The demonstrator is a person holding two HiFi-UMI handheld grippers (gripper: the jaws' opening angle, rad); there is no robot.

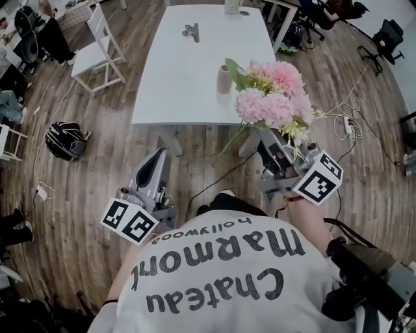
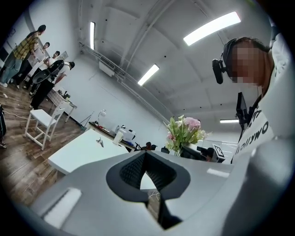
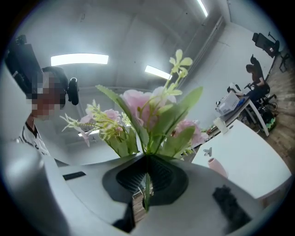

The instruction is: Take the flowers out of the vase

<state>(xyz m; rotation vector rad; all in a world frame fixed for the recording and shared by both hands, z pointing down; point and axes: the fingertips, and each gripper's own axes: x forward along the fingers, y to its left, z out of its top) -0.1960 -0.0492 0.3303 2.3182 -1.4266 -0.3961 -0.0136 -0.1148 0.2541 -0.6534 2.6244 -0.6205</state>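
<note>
A bunch of pink flowers with green leaves [image 1: 273,97] is off the table, out in front of me, its stems clamped in my right gripper [image 1: 270,144], which is shut on them. In the right gripper view the stems run down between the closed jaws [image 3: 146,159] and the blooms [image 3: 147,110] fill the middle. The small pink vase [image 1: 223,79] stands empty on the white table [image 1: 175,71], near its front right; it also shows as a vase [image 3: 216,167] in the right gripper view. My left gripper [image 1: 153,170] hangs over the floor, shut and empty.
A metal clip [image 1: 190,31] and a cup [image 1: 232,8] lie at the table's far end. A white chair [image 1: 97,49] stands left of the table, a dark bag [image 1: 67,140] lies on the floor, and cables [image 1: 344,120] trail at the right. People [image 2: 32,55] stand far off.
</note>
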